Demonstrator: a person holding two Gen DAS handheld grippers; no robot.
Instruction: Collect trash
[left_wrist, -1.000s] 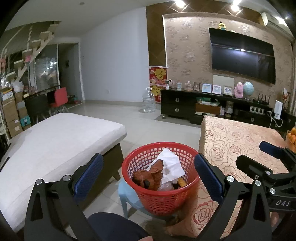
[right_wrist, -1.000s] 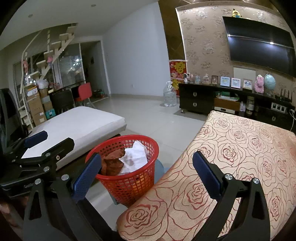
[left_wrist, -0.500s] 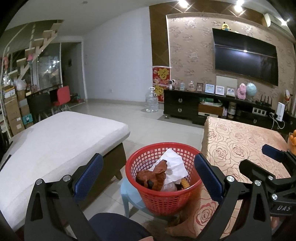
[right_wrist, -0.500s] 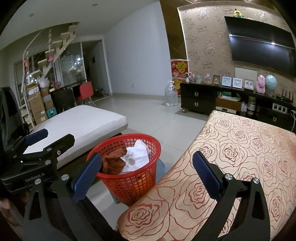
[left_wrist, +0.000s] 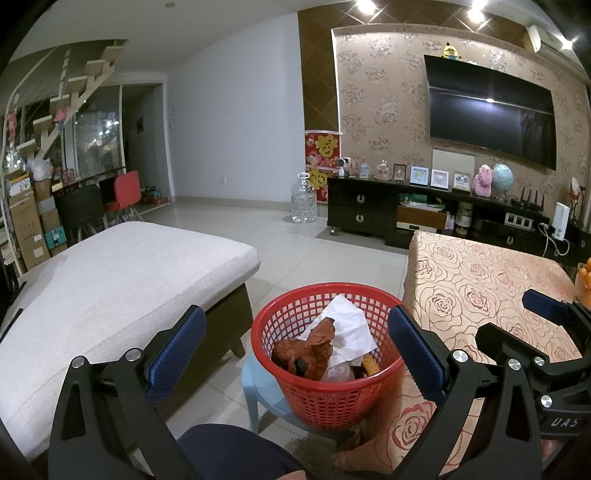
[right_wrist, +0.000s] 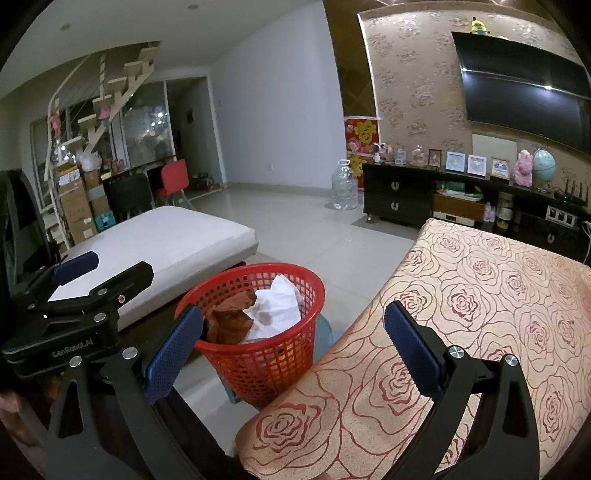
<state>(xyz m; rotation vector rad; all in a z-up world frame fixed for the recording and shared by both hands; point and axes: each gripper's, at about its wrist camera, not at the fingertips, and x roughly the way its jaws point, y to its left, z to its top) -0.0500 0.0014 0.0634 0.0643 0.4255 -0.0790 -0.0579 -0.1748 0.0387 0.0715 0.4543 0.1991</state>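
Note:
A red mesh basket (left_wrist: 325, 391) stands on a light blue stool (left_wrist: 258, 384) beside the table. It holds white paper (left_wrist: 347, 328), brown crumpled paper (left_wrist: 306, 350) and other scraps. My left gripper (left_wrist: 295, 347) is open and empty, held above and in front of the basket. The basket also shows in the right wrist view (right_wrist: 266, 354). My right gripper (right_wrist: 291, 347) is open and empty, over the table's near corner, right of the basket. Each gripper shows in the other's view.
A table with a rose-patterned cloth (right_wrist: 480, 314) fills the right. A white cushioned daybed (left_wrist: 110, 280) lies to the left. A dark TV cabinet (left_wrist: 424, 214), a water jug (left_wrist: 303, 199) and tiled floor are behind. Oranges (left_wrist: 585, 277) sit at the table's far right.
Both grippers have drifted slightly back and left, so the basket sits a little further right in each view. Both stay open and empty.

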